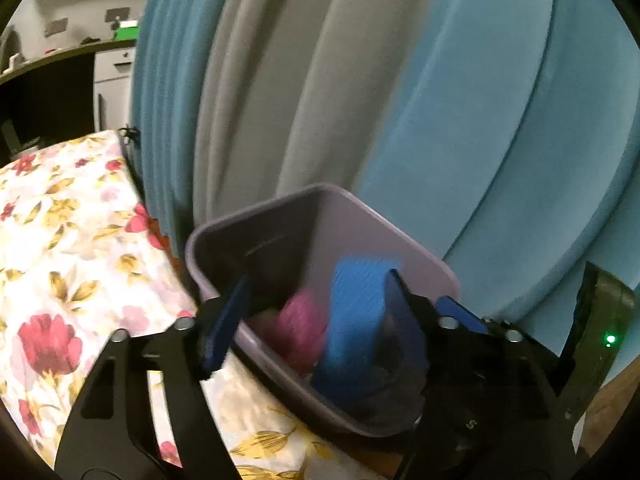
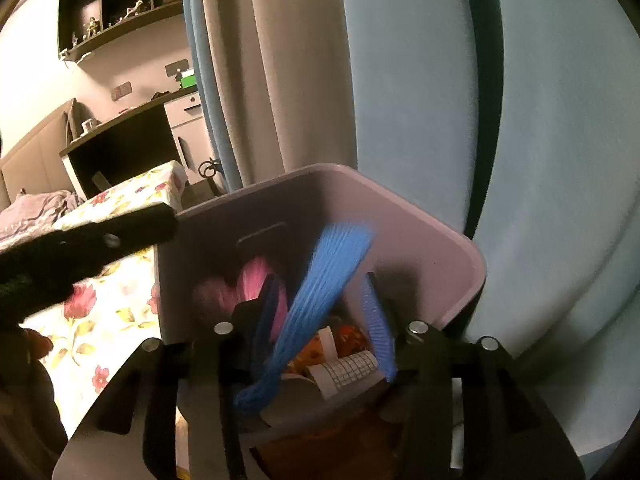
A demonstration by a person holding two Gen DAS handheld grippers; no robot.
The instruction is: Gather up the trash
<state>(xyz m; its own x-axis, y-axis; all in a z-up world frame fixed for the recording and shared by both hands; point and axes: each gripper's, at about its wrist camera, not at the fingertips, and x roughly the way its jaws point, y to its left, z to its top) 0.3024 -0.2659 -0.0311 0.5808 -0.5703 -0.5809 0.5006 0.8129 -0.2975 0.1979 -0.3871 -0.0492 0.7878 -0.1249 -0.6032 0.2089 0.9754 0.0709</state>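
The trash bin (image 1: 384,240) is a lavender-grey plastic tub with rounded corners, a rolled rim and a slot handle cut into its far wall, standing between a bed with a floral sheet (image 1: 72,240) and blue and grey curtains (image 1: 460,100). Inside it, the right wrist view shows a blue ribbed strip (image 2: 320,304) leaning up across the middle, a fuzzy pink clump (image 2: 256,284) behind it, a white slip of paper printed with a grid (image 2: 352,368) and an orange wrapper (image 2: 316,354) low in the heap. The left claw (image 1: 316,320) is spread wide with one blue finger outside the near wall of the bin and the other over its interior beside the blue strip; it holds nothing. The right claw (image 2: 320,332) also stands apart, both fingers dipped over the bin's opening with the blue strip running between them; whether either pad touches the strip cannot be told, since the frames are blurred. The left claw's black arm shows at the bin's left corner in the right wrist view, above the sheet. A dark desk (image 2: 120,136) stands across the room.
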